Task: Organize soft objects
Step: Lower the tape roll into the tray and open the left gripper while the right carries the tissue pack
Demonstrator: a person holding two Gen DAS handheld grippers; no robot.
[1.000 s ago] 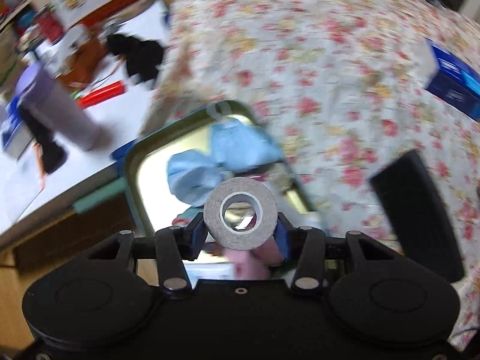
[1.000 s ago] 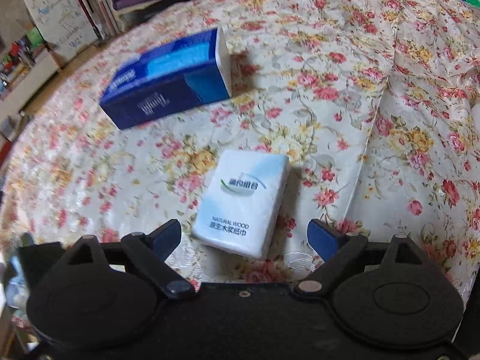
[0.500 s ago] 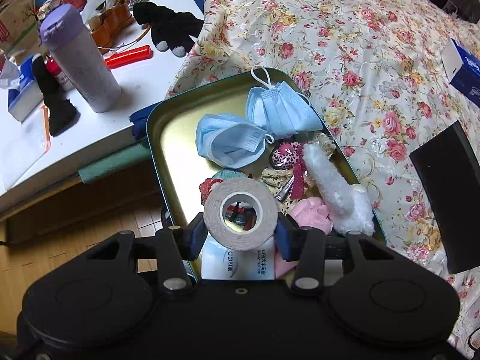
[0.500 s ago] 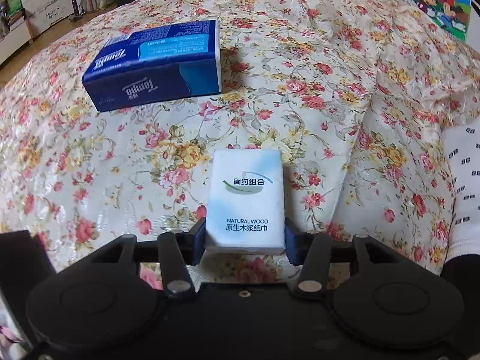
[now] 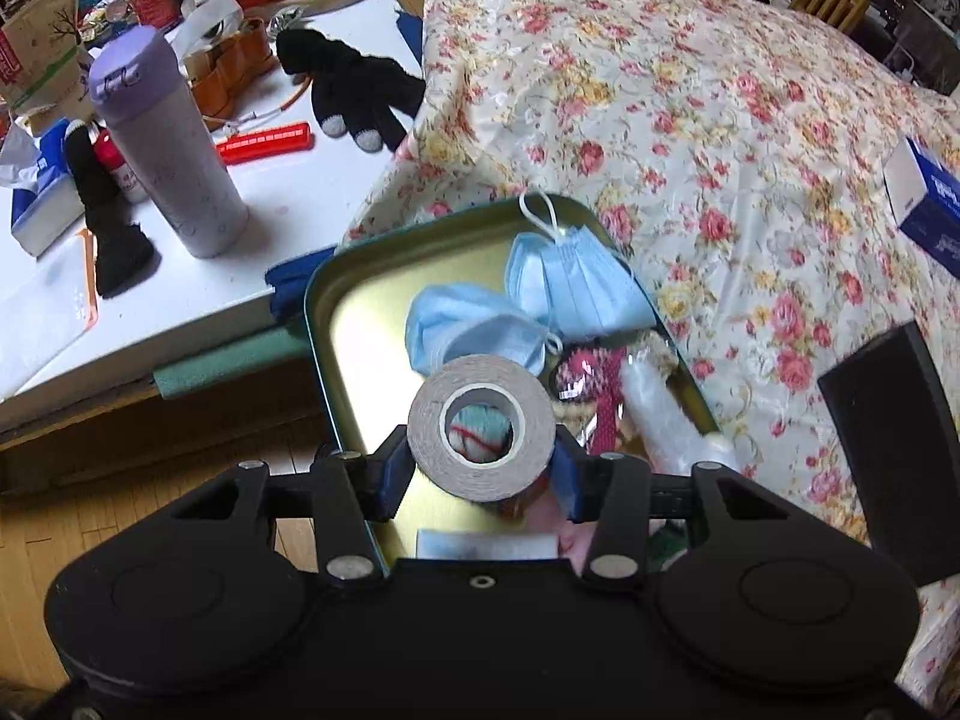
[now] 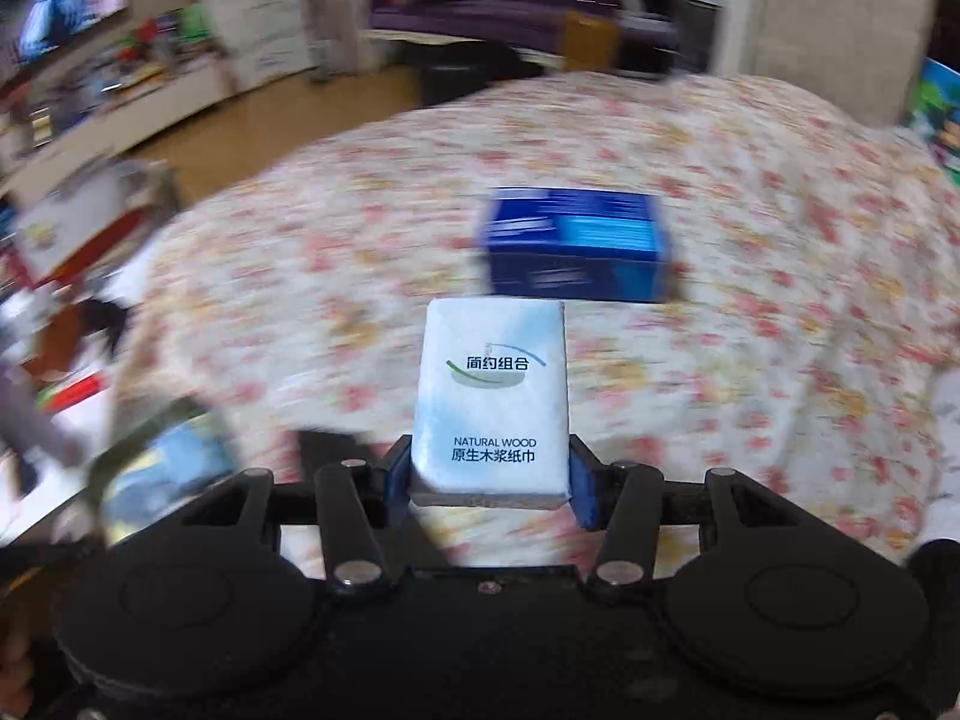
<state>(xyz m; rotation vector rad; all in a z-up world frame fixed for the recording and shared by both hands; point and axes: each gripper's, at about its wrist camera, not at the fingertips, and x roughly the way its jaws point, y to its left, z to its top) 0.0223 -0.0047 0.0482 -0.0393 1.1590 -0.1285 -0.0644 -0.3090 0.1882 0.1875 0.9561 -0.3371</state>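
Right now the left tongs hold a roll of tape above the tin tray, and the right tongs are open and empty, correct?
Not quite. The right wrist view shows the right tongs shut on a white tissue pack. The rest stands: the left tongs hold the tape roll above the tin tray.

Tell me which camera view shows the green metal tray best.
The left wrist view: the green metal tray lies sharp below the grey tape roll, face masks inside. The right wrist view shows only a blurred piece of it at lower left.
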